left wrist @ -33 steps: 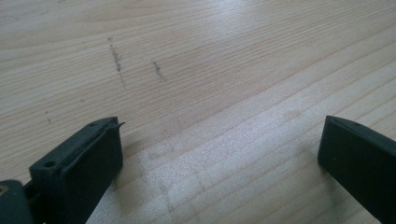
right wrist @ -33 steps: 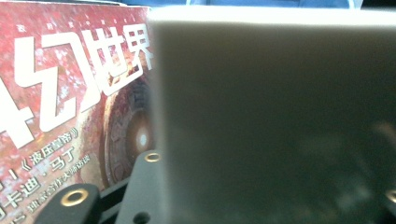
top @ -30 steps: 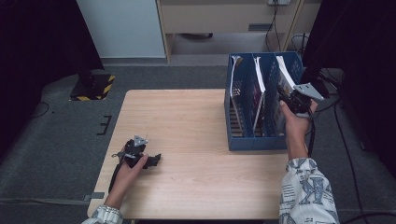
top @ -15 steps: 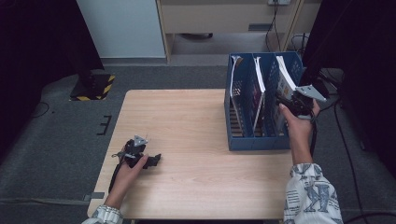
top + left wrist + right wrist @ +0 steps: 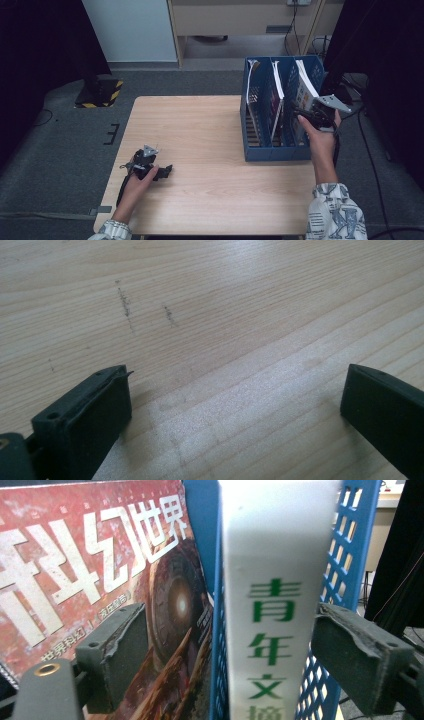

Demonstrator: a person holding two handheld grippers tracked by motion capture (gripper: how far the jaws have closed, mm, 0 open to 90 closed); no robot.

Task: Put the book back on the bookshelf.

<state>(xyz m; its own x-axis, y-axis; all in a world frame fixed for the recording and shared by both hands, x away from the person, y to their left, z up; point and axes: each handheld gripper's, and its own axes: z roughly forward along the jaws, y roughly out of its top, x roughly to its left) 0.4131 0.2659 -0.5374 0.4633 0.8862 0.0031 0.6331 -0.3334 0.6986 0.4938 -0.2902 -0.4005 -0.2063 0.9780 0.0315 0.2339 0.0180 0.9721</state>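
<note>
Magazine (image 5: 272,605), white-spined, stands in the rightmost slot of the blue file rack (image 5: 272,150) at the table's (image 5: 210,135) right edge; right gripper (image 5: 315,114) fingers, just opened, straddle it untouching. Left gripper (image 5: 150,167) fingers spread near the front-left corner.

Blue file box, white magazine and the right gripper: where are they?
blue file box (image 5: 272,152), high view, front wall.
white magazine (image 5: 272,610), right gripper view, spine.
right gripper (image 5: 225,645), right gripper view, between its open pads.

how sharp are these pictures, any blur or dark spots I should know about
High view: evenly lit table, black surroundings at both sides. Left gripper view: wood grain crisp, sheen patch mid-frame. Right gripper view: the white magazine spine is soft and overexposed at its top; the red cover is slightly soft.
</note>
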